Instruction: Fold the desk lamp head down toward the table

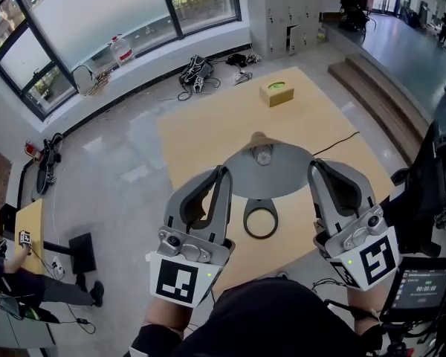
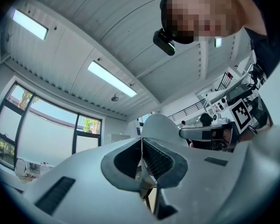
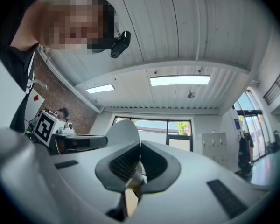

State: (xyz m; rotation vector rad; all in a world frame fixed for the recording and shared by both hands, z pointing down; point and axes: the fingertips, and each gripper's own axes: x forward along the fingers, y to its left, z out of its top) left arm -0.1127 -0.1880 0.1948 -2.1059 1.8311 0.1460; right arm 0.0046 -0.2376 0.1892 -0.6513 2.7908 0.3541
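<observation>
1. A wooden table [image 1: 201, 134] on a grey floor [image 1: 111, 162] is seen below.
2. Left gripper [image 1: 224, 171] and right gripper [image 1: 313, 166] are shut, seemingly pinched on opposite rims of the lamp head [image 1: 275, 177], mid-table.
3. Grasping is judged done; next, an even downward push toward the table is called for.

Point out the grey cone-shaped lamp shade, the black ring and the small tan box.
Grey cone-shaped lamp shade [image 1: 290, 171]: head view, right slope.
Black ring [image 1: 260, 236]: head view, lower rim.
Small tan box [image 1: 273, 99]: head view, front face.
</observation>
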